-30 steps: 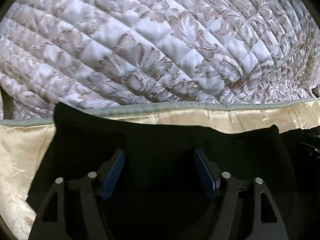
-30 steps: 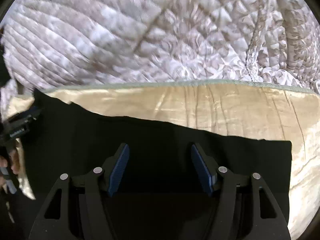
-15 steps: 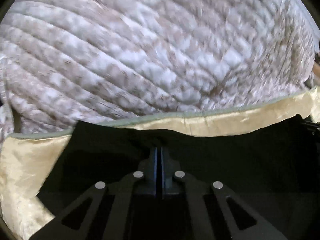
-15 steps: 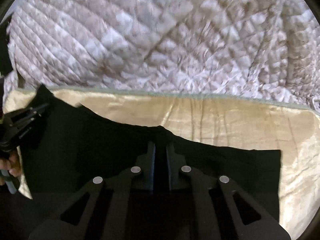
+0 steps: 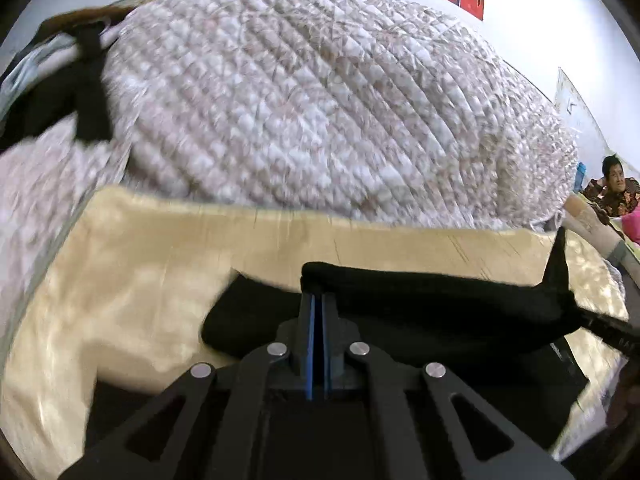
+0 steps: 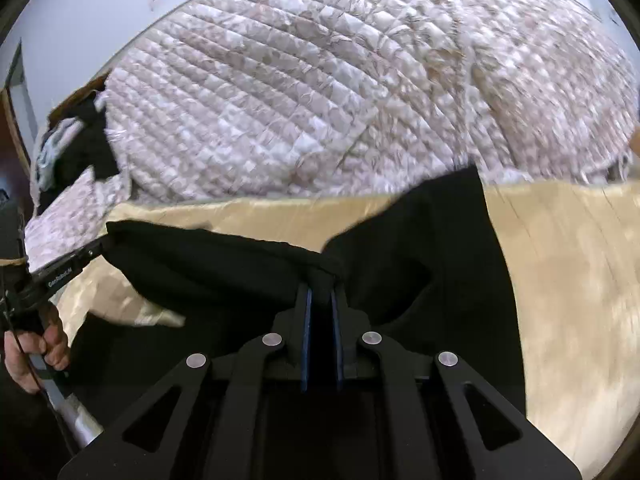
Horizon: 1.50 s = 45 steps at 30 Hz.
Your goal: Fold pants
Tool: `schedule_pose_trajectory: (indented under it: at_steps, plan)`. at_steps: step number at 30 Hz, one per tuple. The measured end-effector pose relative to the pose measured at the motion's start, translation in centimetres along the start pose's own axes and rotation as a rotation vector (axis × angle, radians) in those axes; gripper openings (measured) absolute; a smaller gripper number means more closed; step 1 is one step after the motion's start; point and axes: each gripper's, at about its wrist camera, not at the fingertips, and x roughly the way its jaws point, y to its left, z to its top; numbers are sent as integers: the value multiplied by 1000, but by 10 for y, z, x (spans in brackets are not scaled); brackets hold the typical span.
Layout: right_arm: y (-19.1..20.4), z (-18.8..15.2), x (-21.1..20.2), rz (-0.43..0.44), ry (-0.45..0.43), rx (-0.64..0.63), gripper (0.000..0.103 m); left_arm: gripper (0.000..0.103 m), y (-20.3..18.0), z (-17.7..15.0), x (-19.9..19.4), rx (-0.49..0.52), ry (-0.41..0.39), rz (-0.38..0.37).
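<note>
Black pants [image 5: 420, 304] hang stretched in a sagging band between the two grippers, lifted off the cream satin sheet [image 5: 132, 264] on the bed, one dark panel draping down at the right [image 6: 448, 248]. Left gripper [image 5: 319, 300]: blue-padded fingers pinched right together on the fabric's top edge. Right gripper [image 6: 320, 292]: fingers clamped on a thicker bunch of cloth, a slim gap between the pads. Beyond lies the quilted floral bedspread [image 6: 304, 96]. A hand [image 6: 36, 352] grips the left tool's handle. No containers in sight
</note>
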Motion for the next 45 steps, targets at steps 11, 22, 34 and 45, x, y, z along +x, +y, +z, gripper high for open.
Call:
schedule_pose_trajectory:
  at_steps: [11, 22, 34, 45]
  plan:
    - [-18, -133, -21, 9, 186, 238, 11, 5, 5, -102, -21, -39, 223, 22]
    - [-40, -149, -44, 90, 135, 398, 65, 56, -12, -70, -25, 5, 158, -26]
    - [-100, -141, -43, 38, 15, 680, 65, 26, -64, -62, 66, 221, 230, 108]
    - [-128, -134, -52, -36, -44, 744, 11, 5, 10, -59, -42, -90, -22, 219]
